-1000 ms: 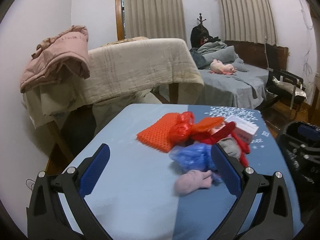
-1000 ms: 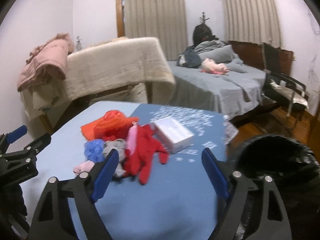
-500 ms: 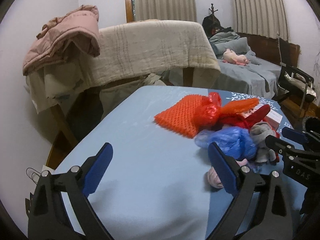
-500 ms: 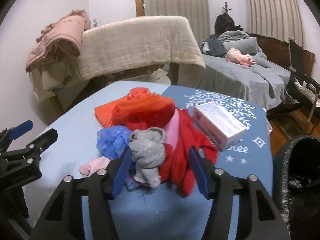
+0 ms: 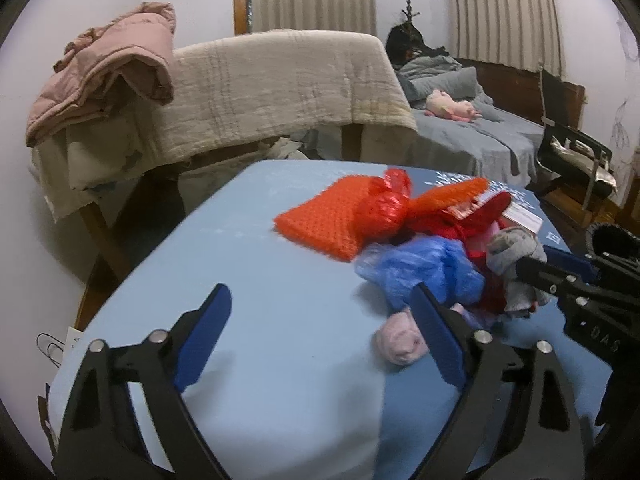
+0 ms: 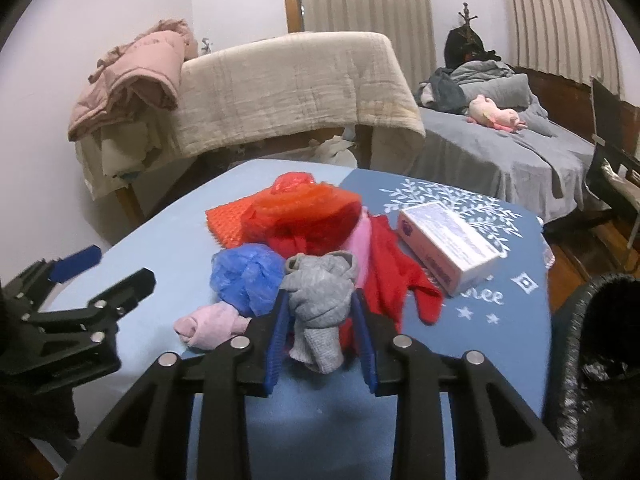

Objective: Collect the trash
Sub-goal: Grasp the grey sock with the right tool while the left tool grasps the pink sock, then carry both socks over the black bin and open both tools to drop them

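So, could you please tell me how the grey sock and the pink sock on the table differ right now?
The grey sock sits clamped between the blue pads of the right gripper; the pink sock lies free, touched by neither gripper. The grey sock stands bunched upward, while the pink sock lies rolled flat on the table. The open left gripper is beside the pink one. Both are crumpled.

Left wrist view: low over table [image 5: 280, 320] near-left, facing far-right toward pile [image 5: 420, 240]. Right wrist view: closer, near edge, facing pile [image 6: 304, 248] head-on. Shared: pile, table, far bed [image 6: 500, 148].
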